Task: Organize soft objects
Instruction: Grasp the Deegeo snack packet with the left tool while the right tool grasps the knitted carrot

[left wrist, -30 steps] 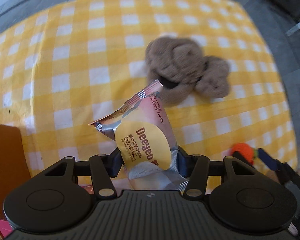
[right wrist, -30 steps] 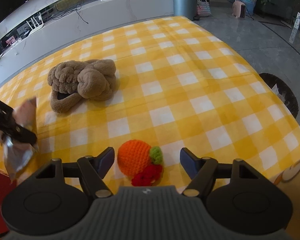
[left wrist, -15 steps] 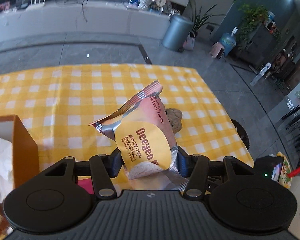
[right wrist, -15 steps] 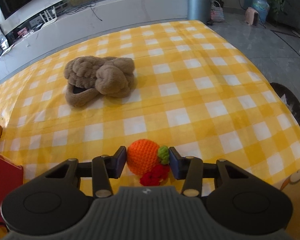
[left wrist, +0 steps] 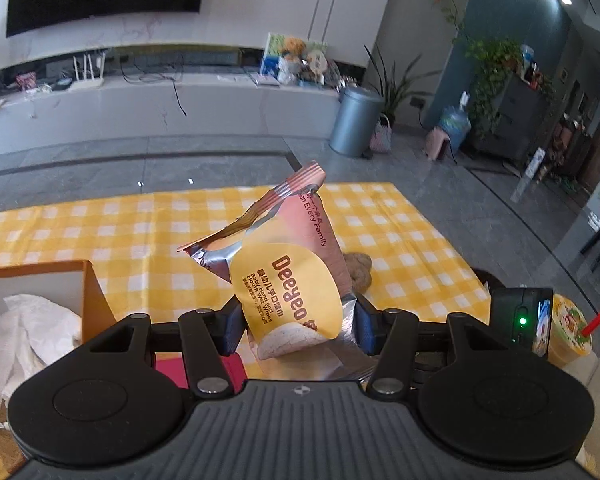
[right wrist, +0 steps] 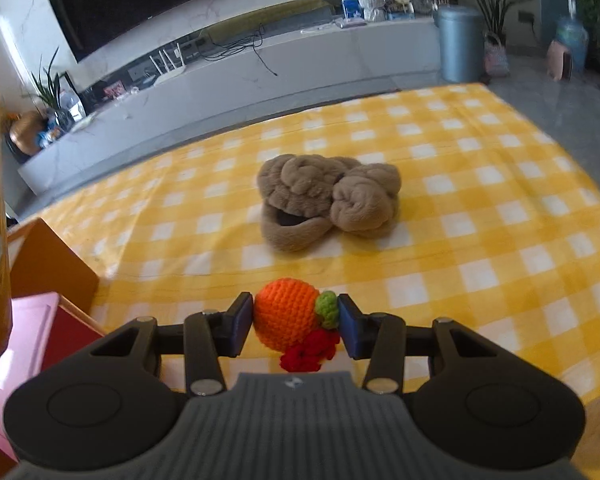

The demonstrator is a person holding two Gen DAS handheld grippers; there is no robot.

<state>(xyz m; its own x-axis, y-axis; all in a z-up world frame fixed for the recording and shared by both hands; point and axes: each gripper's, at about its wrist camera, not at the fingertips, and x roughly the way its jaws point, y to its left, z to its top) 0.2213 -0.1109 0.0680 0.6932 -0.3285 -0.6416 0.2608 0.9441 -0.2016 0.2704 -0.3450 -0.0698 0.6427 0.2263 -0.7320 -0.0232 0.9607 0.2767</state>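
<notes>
The left gripper grasps the wet-wipes pack by its lower end, holding it upright in the air above the near edge of the checked table, beside the orange box; the foil looks slick and the pack light and squashy, so a hold across its filled body seems safer than its crimped seam. The right gripper, jaws having just been closing, clenches the crocheted orange across its middle near the table's near edge, a light, springy ball that likely yields under the pads. The plush slippers lie mid-table, soft and floppy
</notes>
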